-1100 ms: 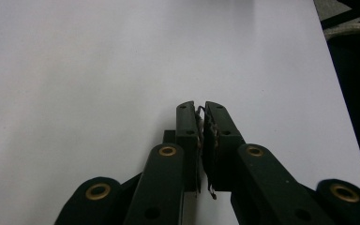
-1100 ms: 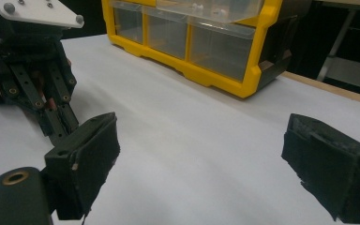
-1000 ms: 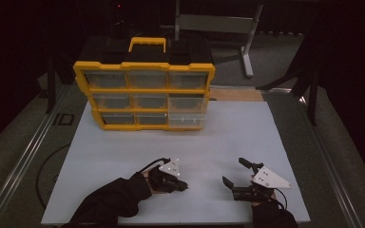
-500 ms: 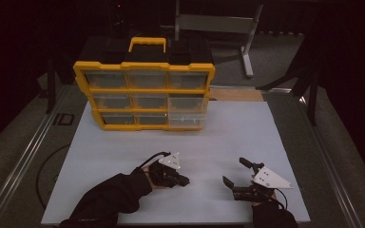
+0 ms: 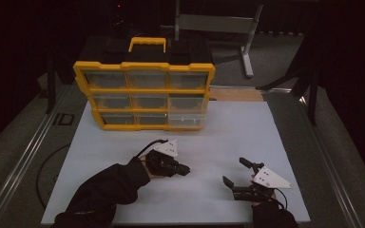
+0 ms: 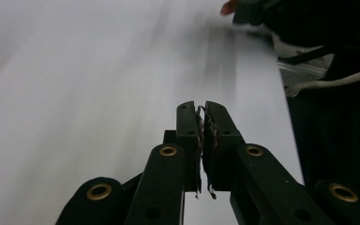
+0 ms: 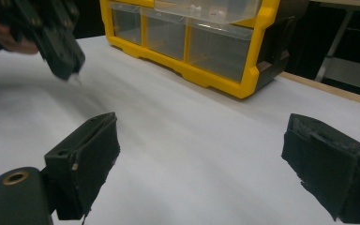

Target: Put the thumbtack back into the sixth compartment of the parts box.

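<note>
A yellow organiser case (image 5: 145, 95) with clear drawers stands upright at the back of the white board (image 5: 218, 128). My left gripper (image 5: 184, 169) hovers over the board's front middle, pointing right, with its jaws shut and nothing between them. In the left gripper view the two black jaws meet at their tips (image 6: 201, 110) over bare white board. My right gripper (image 5: 235, 173) rests near the front right, jaws wide open and empty. The right gripper view has its pads (image 7: 91, 154) far apart, with the organiser (image 7: 192, 47) beyond and the left gripper (image 7: 63, 54) at upper left.
A metal stand (image 5: 247, 42) sits behind the table at the back right. A grey rail (image 5: 24, 152) runs along the left side of the board and a wooden strip (image 5: 237, 94) lies at its far edge. A black cable (image 5: 45, 166) curls at the left.
My left gripper has lifted off the board and shifted toward the organiser, still shut. The right gripper has kept its place and stays open.
</note>
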Motion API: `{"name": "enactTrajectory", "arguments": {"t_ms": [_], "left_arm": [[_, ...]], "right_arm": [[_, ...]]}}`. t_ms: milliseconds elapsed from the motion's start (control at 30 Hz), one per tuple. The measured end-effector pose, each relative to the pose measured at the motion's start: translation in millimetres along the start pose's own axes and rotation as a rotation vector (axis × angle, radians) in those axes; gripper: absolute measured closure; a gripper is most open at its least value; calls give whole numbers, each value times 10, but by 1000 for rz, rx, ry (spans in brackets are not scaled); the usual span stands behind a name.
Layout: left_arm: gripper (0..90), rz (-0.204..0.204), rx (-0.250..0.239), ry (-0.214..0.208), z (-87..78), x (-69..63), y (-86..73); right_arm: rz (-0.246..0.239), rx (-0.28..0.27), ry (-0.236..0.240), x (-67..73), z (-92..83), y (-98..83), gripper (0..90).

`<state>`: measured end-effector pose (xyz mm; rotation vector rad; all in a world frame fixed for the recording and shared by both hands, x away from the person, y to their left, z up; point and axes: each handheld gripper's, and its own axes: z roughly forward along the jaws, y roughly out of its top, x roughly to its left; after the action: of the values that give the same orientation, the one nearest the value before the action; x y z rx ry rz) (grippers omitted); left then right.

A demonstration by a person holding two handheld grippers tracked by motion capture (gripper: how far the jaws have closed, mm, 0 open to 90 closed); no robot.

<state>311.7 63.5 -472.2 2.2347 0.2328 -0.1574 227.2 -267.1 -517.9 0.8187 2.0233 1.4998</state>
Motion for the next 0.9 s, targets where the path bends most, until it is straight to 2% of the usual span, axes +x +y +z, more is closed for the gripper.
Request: {"name": "enactTrajectory", "arguments": {"t_ms": [200, 300, 600, 900], "left_arm": [[859, 17, -11, 11, -140, 28, 159], [859, 22, -21, 3, -178, 40, 194], [859, 22, -91, 21, -433, 130, 419], [859, 38, -120, 49, -596, 195, 597]], "right_arm": [[-4, -1, -2, -4, -4, 1, 108], [-6, -2, -2, -5, -4, 2, 109], [-3, -1, -1, -2, -2, 0, 109], [-4, -1, -1, -2, -2, 0, 109]]}}
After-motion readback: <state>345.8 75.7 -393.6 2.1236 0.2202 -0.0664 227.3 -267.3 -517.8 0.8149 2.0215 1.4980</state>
